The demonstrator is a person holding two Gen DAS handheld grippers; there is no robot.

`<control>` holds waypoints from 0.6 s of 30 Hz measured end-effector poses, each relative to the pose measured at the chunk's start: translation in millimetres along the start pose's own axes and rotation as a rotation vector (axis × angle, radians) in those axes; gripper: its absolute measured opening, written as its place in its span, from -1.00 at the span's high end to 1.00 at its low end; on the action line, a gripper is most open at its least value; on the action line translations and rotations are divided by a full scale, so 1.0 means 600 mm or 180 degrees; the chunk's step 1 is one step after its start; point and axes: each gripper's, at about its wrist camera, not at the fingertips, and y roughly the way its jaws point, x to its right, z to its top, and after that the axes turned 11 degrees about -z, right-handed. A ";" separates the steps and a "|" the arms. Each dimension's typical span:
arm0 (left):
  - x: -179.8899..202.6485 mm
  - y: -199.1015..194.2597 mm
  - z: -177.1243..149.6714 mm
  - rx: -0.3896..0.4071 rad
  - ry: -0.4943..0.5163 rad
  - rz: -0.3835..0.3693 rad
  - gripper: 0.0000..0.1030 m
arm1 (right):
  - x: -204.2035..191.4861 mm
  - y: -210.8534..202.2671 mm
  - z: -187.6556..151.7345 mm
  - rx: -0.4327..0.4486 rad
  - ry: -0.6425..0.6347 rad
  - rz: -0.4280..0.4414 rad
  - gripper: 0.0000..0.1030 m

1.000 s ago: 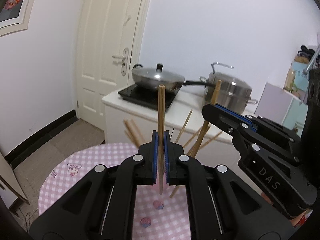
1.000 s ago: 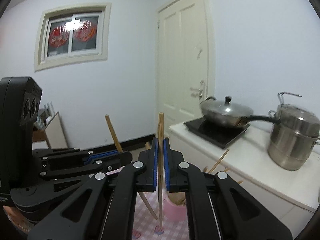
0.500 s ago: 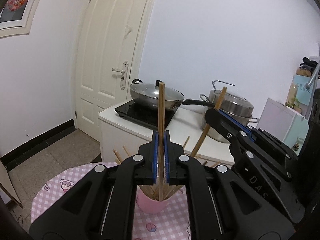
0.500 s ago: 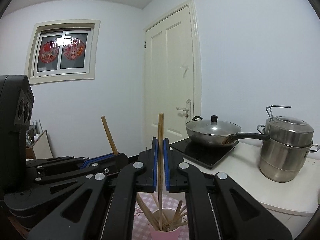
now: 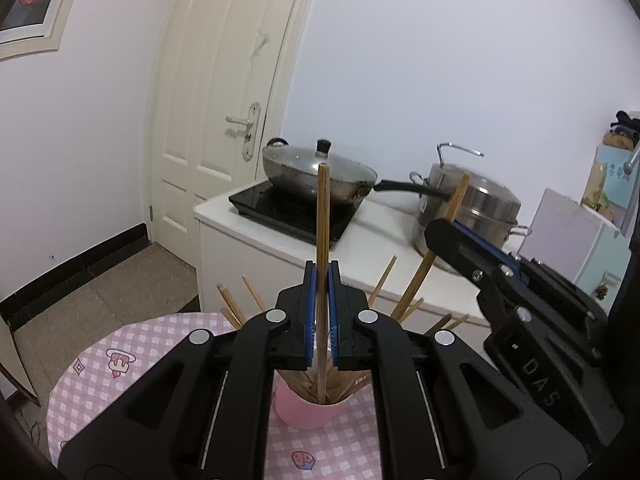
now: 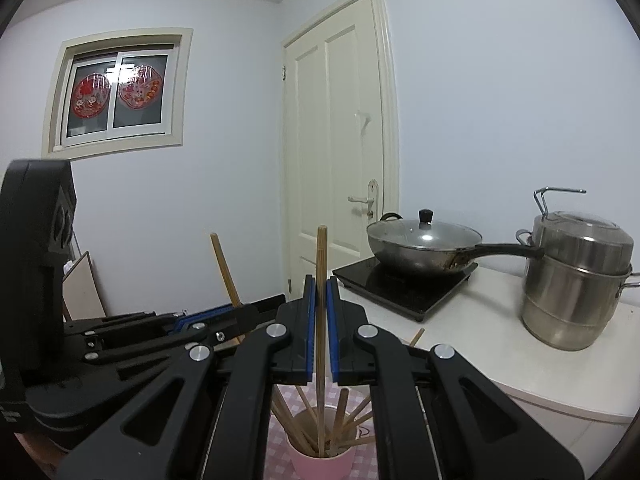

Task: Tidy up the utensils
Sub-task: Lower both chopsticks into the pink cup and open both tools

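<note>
My left gripper (image 5: pixel 322 280) is shut on an upright wooden chopstick (image 5: pixel 322 216) whose lower end reaches into a pink cup (image 5: pixel 308 412) holding several chopsticks. My right gripper (image 6: pixel 321 292) is shut on another upright chopstick (image 6: pixel 321 256), its lower end inside the same pink cup (image 6: pixel 324 460). The right gripper also shows at the right of the left wrist view (image 5: pixel 444 228), gripping its tilted chopstick (image 5: pixel 456 196). The left gripper shows at the left of the right wrist view (image 6: pixel 260 308).
The cup stands on a pink checked tablecloth (image 5: pixel 120 364). Behind it is a white counter (image 5: pixel 384 248) with an induction hob, a lidded wok (image 5: pixel 316 168) and a steel steamer pot (image 5: pixel 468 208). A cream door (image 5: pixel 224 92) is at the back left.
Both grippers have moved over the pink cup and lowered; the held chopsticks' lower ends now sit inside it. The cup came into view beneath the fingers.
</note>
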 end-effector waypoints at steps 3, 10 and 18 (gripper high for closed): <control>-0.004 0.014 -0.011 -0.0077 -0.0002 0.0025 0.88 | 0.001 0.002 -0.006 -0.0055 -0.0005 -0.0008 0.92; -0.020 0.041 -0.042 -0.0263 -0.0037 0.0017 0.88 | 0.006 0.010 -0.024 -0.0185 0.0022 -0.0023 0.92; -0.025 0.058 -0.065 -0.0377 -0.0051 0.0017 0.88 | 0.012 0.011 -0.038 -0.0208 0.0041 -0.0054 0.92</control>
